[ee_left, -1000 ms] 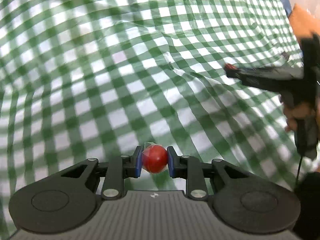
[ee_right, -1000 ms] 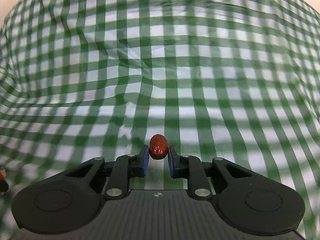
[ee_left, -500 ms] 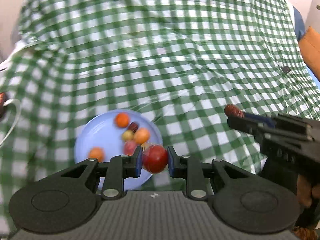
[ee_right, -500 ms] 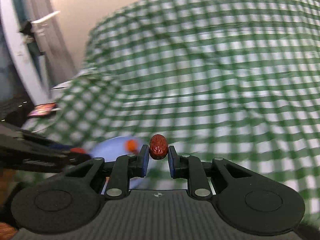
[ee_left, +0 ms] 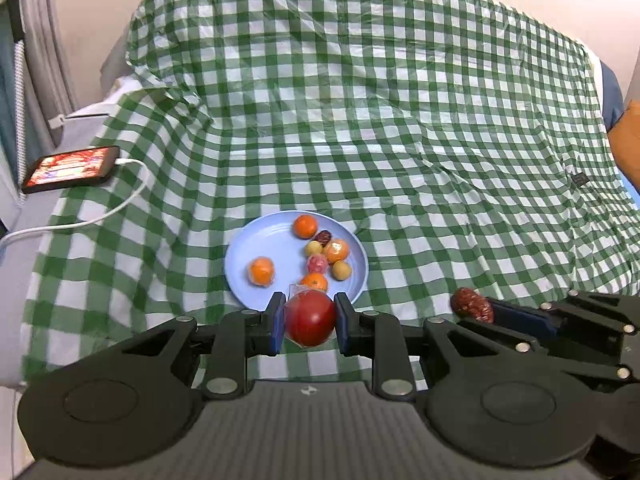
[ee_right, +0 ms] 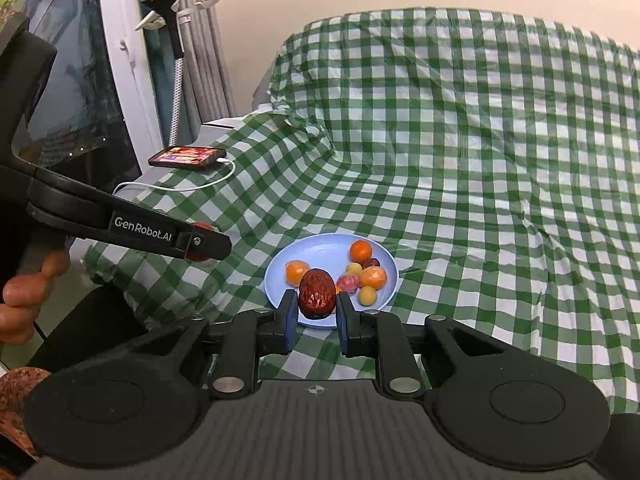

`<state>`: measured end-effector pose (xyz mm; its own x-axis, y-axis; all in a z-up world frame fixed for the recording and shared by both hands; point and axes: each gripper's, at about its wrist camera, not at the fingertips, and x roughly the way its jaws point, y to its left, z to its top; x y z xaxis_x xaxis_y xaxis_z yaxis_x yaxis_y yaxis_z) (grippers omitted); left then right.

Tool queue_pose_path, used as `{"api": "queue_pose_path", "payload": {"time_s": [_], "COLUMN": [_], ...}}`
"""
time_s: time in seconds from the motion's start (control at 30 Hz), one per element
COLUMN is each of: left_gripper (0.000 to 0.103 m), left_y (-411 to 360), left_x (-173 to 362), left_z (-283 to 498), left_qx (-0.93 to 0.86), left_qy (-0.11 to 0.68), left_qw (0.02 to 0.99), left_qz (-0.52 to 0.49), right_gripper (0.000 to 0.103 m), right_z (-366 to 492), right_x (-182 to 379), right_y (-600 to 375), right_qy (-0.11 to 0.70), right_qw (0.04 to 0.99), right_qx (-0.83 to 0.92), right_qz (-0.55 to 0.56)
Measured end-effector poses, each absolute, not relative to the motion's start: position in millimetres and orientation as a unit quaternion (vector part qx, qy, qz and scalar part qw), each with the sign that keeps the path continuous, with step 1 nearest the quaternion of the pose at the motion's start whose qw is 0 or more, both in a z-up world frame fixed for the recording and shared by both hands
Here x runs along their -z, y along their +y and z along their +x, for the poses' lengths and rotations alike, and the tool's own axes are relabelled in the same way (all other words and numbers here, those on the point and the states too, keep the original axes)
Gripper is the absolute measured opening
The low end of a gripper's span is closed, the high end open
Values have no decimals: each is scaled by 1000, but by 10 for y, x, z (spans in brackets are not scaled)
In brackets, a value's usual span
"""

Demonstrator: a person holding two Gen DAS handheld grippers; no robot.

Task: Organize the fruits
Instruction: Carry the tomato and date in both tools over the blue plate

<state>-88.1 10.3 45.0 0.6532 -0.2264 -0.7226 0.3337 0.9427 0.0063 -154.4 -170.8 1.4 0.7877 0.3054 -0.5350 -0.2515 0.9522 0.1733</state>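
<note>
My left gripper [ee_left: 309, 322] is shut on a round red tomato in clear wrap [ee_left: 310, 318], held just in front of the near rim of a light blue plate [ee_left: 260, 248]. The plate holds several small fruits: oranges [ee_left: 262, 271], yellow ones and a dark date. My right gripper [ee_right: 317, 314] is shut on a wrinkled dark red date [ee_right: 317, 294], held over the plate's near edge [ee_right: 280, 264]. The right gripper with its date [ee_left: 472, 306] shows at the lower right of the left wrist view. The left gripper [ee_right: 200, 244] shows at the left of the right wrist view.
A green and white checked cloth [ee_left: 400, 120] covers the surface. A phone [ee_left: 70, 168] with a white cable [ee_left: 120, 204] lies at the cloth's left edge. Curtains and a white frame [ee_right: 132, 60] stand at the far left. An orange cushion [ee_left: 628, 140] is at the right.
Both grippers have swung left and pulled back from the bare cloth, each still holding its fruit. The blue plate has come into view ahead of both.
</note>
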Motion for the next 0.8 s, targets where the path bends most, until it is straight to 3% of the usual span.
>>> {"api": "queue_pose_path", "payload": {"time_s": [0.33,0.8], "left_gripper": [28,28], "left_y": [330,481], "left_x": [-522,-378], "left_z": [-1010,-605], "left_qx": [134,96], "left_qy": [368,427], "left_qw": [919,899], "left_qz": [43,31], "right_gripper": [21,21], "right_z": [-1607,-1306], "right_x": [-103,-4], "right_y": [-1631,-1688], "right_qy": [281,350], "right_qw": [948,928], "right_qx": [-148,-126], "right_qz": [15,27]}}
